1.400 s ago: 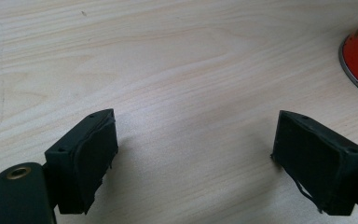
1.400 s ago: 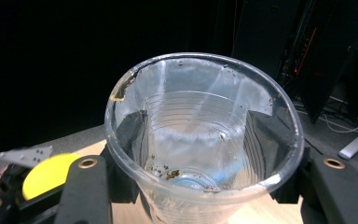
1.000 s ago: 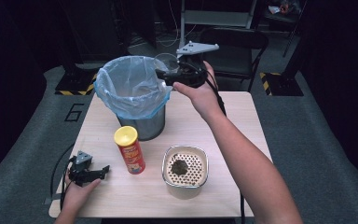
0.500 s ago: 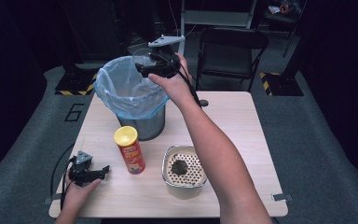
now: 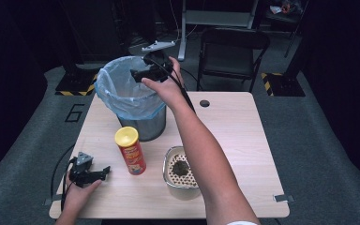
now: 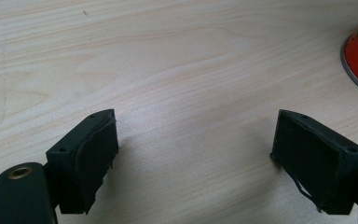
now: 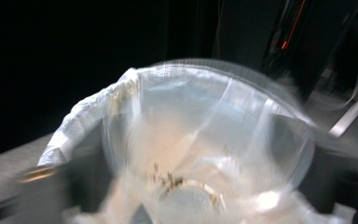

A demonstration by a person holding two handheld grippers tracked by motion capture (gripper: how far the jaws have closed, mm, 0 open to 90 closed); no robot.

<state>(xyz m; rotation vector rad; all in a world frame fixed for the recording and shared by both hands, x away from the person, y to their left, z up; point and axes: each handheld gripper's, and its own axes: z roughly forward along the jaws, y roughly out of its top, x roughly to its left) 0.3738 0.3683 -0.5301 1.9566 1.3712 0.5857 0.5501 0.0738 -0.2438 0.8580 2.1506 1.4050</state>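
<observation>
Two containers | bin (image 5: 130, 101): bag-lined | strainer cup (image 5: 180, 169): dark dregs

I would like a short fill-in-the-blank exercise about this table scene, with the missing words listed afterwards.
1. The bin is lined with a ____ plastic bag.
2. The red can has a ____ lid.
3. The left tool rests on the table with its jaws ____.
4. The right tool holds a clear cup above the ____.

Missing words: blue; yellow; open; bin
</observation>
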